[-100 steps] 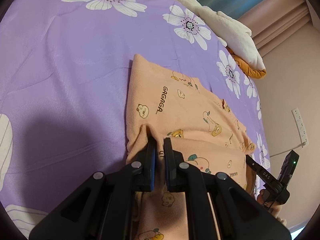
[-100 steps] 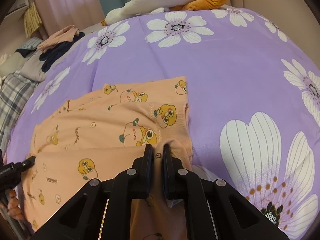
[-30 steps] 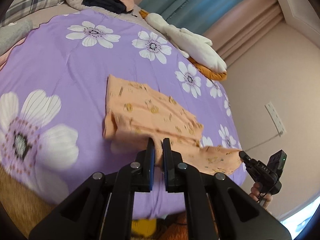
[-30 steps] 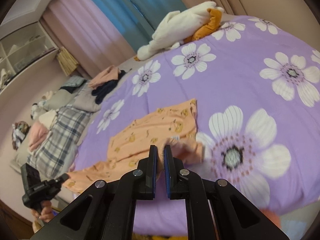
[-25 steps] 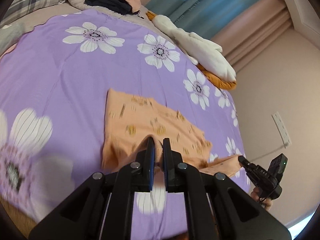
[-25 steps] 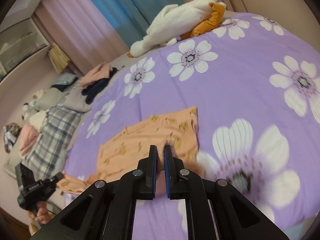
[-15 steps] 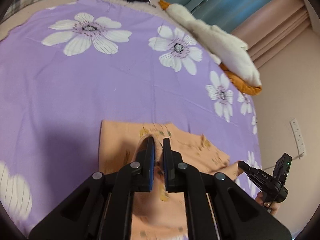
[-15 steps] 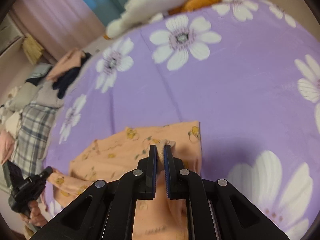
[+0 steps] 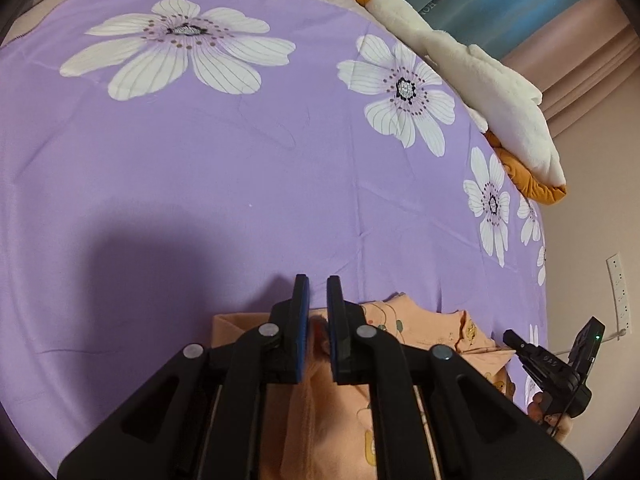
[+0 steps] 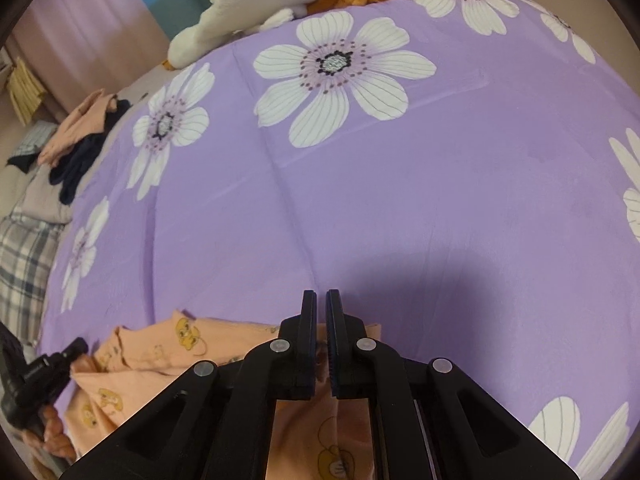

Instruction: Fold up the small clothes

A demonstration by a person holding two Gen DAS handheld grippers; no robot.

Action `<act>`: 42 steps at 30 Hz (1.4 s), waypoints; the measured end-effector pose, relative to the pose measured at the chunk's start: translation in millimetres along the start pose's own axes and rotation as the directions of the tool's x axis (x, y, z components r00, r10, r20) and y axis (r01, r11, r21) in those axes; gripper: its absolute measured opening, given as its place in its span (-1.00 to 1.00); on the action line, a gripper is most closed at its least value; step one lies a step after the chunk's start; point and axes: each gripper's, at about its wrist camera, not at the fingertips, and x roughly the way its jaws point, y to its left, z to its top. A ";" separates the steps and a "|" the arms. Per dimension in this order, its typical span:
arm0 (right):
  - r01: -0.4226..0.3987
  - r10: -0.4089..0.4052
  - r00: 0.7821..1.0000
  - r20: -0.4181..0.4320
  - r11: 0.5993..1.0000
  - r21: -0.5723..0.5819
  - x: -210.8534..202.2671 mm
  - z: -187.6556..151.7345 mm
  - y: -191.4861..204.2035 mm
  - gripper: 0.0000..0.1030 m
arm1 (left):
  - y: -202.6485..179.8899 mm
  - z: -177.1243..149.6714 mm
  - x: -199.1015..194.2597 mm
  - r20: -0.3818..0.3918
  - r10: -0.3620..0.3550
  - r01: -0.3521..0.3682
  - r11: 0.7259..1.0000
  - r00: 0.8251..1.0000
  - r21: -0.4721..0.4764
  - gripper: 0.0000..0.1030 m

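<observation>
The peach garment (image 9: 424, 330) on the purple bedspread (image 9: 200, 184) looks light and limp — the left gripper (image 9: 317, 292) and the right gripper (image 10: 321, 306), each narrowly parted with cloth between its fingers, whether clamped I cannot tell, are best holding its edge.

Both tongs point forward and low, side by side. The left tongs (image 9: 317, 292) have their fingers nearly together, pinching peach fabric between the blue pads. The right tongs (image 10: 321, 304) are likewise closed to a narrow slit on fabric. A hand (image 10: 48, 428) grips the left tool's handle.
</observation>
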 end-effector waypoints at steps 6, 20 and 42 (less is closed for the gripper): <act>-0.023 0.022 0.998 0.051 1.000 0.007 -33.6 2.9 -11.1 -0.46 | -2.1 -2.2 -44.1 0.058 -0.042 0.043 0.999 0.997 -0.019 0.13; -0.028 0.018 0.998 -0.066 0.987 -0.158 13.0 -26.5 21.6 -0.85 | -9.3 -42.3 -8.6 -0.101 0.064 -0.054 0.994 0.993 0.098 -0.84; 0.095 -0.091 0.995 0.036 0.982 -0.166 8.7 -22.4 13.9 -0.83 | -2.1 -35.0 -16.6 -0.013 0.123 -0.120 0.984 0.992 0.131 -0.44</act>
